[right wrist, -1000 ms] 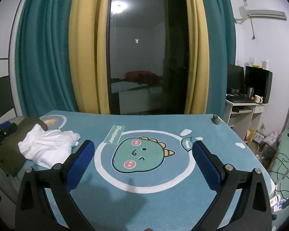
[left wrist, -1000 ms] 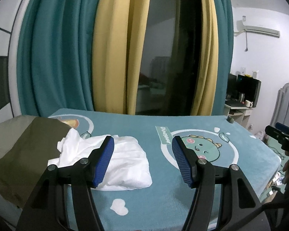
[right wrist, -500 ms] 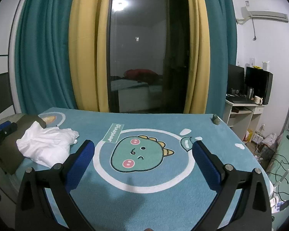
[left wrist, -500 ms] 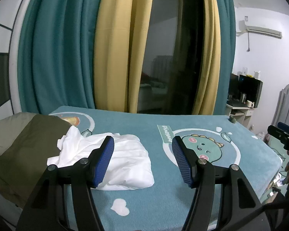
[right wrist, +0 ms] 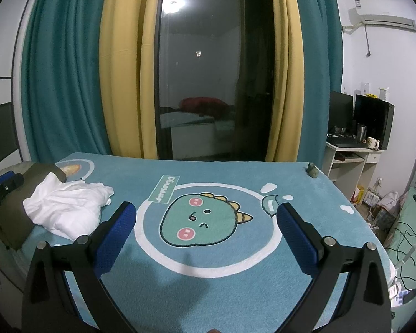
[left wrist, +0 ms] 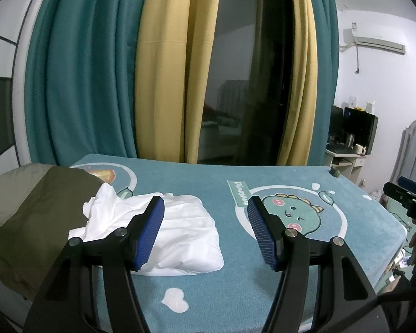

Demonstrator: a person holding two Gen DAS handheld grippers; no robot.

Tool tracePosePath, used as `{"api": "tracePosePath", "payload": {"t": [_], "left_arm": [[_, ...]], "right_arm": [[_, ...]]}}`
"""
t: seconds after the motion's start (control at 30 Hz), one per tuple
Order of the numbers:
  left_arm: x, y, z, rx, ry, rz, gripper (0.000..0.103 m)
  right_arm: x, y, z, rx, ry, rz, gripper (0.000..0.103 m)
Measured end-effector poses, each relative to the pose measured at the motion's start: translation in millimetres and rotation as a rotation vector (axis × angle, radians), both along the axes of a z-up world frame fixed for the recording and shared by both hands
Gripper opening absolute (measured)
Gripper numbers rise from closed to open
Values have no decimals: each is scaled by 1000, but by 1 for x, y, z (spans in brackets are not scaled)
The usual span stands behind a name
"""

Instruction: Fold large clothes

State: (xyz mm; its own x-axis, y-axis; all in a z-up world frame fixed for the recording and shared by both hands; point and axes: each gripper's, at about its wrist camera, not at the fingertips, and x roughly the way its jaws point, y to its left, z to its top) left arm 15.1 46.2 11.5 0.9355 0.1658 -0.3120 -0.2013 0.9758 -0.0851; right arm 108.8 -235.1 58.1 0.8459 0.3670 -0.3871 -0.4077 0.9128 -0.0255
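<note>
Black gripper [left wrist: 205, 234] frames, blue ribbed pads [left wrist: 149, 234], silver screws [left wrist: 290, 233]

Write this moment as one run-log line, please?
stage: before first grasp | left gripper: open, empty | right gripper: open, empty | white garment: crumpled on blue dinosaur blanket

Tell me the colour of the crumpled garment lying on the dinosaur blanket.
White. The crumpled garment shows best in the left wrist view.
</note>
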Motion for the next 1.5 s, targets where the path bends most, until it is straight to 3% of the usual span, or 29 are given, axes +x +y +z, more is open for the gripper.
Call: {"api": "tracePosePath", "payload": {"t": [1.5], "left_arm": [[2, 7, -4, 3, 2, -7, 66]], "right_arm": [[3, 8, -4, -15, 14, 11, 100]]}}
